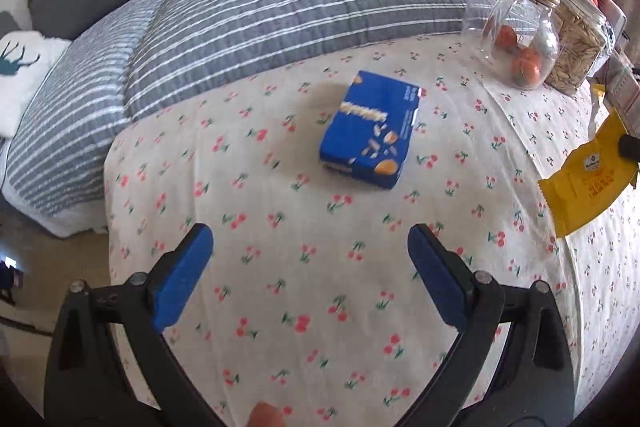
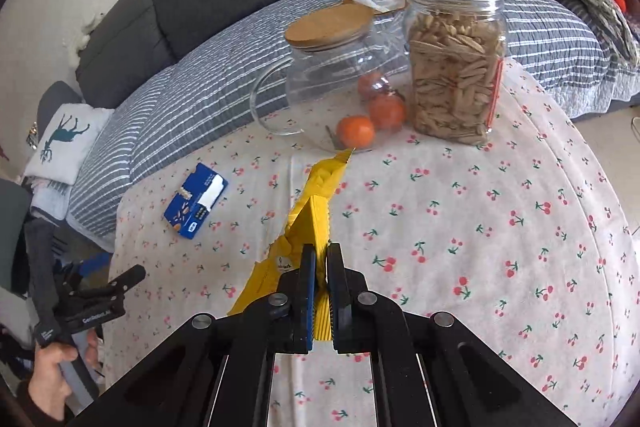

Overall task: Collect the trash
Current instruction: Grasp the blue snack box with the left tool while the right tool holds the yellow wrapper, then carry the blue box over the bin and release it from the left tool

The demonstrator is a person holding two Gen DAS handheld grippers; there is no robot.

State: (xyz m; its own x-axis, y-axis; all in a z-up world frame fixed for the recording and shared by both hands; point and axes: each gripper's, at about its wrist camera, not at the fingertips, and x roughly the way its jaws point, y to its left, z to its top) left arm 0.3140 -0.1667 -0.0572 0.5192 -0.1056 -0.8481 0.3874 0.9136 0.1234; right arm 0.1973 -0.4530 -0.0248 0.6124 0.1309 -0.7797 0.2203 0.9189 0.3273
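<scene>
Right gripper (image 2: 319,269) clamped on yellow wrapper (image 2: 316,203); left gripper (image 1: 310,247) spread apart, empty, short of blue box (image 1: 370,131); glass jug (image 2: 336,83) and seed jar (image 2: 454,67) beyond.

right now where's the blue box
The blue box lies flat on the cherry-print tablecloth, mid-table ahead of the open left gripper, nothing touching it; the glass jar stands farther right.
</scene>
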